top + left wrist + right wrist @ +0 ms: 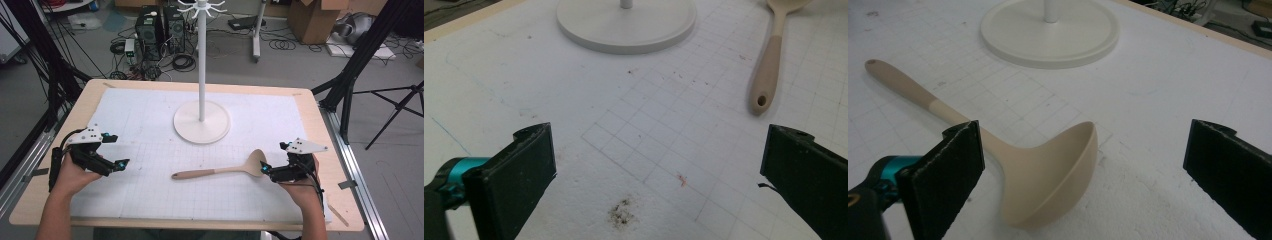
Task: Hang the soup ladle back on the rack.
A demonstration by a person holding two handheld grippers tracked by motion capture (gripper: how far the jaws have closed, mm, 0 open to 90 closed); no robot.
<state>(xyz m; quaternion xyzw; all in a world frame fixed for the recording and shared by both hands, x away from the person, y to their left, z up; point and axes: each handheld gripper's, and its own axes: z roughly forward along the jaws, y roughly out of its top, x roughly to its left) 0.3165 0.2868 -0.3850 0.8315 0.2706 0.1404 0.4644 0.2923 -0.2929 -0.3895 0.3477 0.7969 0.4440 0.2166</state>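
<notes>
A beige ladle (220, 171) lies on the white gridded mat (150, 115), handle pointing left, bowl at the right. My right gripper (274, 156) is open just right of the bowl; in the right gripper view the ladle bowl (1058, 175) sits between the wide jaws, nearer the left one. My left gripper (114, 150) is open at the mat's left side, well away from the ladle. In the left gripper view the ladle handle (768, 75) shows at the upper right. A white stand (201, 60) with a round base (202, 122) rises behind the ladle.
The stand's base (626, 25) lies ahead of both grippers (1050, 32). Wooden table edge (330, 150) borders the mat. Beyond the table the floor holds computer towers (155, 30), cables, cardboard boxes (315, 17) and black tripod legs (360, 55).
</notes>
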